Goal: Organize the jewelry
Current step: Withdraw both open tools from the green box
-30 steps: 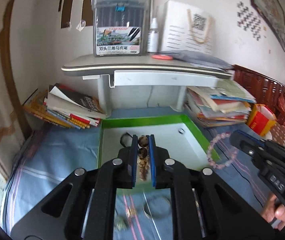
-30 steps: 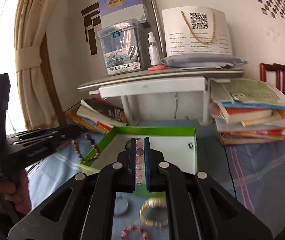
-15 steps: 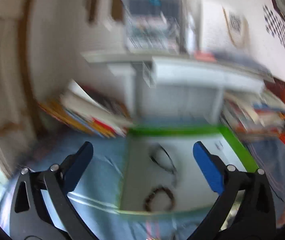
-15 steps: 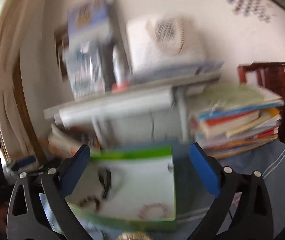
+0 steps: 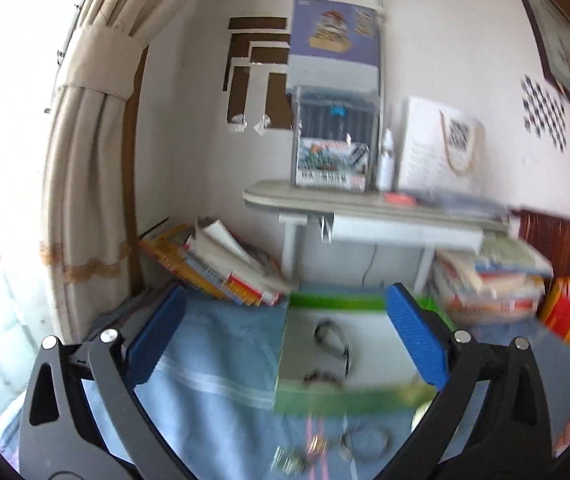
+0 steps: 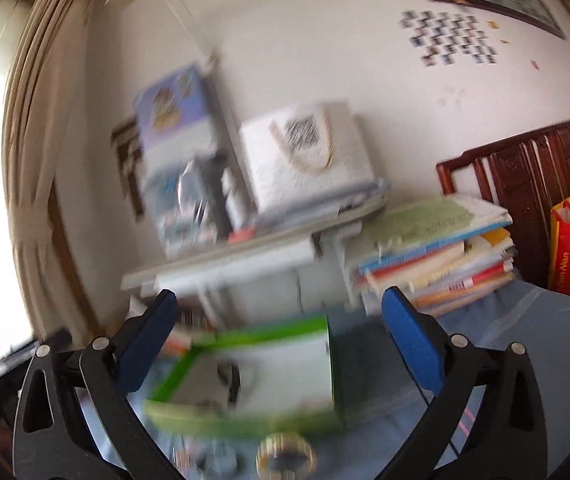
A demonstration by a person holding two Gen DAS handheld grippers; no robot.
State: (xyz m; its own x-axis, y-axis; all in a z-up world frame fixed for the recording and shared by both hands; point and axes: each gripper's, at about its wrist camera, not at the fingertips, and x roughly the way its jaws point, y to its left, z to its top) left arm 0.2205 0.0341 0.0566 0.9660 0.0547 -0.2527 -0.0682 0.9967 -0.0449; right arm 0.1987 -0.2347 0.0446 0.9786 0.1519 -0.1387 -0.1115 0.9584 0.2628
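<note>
While both views are smeared with blur, the left gripper (image 5: 285, 336) and right gripper (image 6: 279, 340) plainly stand spread wide with nothing between their blue pads. The green-rimmed tray (image 5: 337, 302) on the blue cloth (image 5: 213, 344) holds a dark cord loop (image 5: 331, 338) and a beaded bracelet (image 5: 323, 378), presumably gathered there to keep them together. Loose pieces lie on the cloth just in front of the tray, among them a gold band (image 6: 285, 454) and a thin bangle (image 5: 365, 442), likely next to be collected.
</note>
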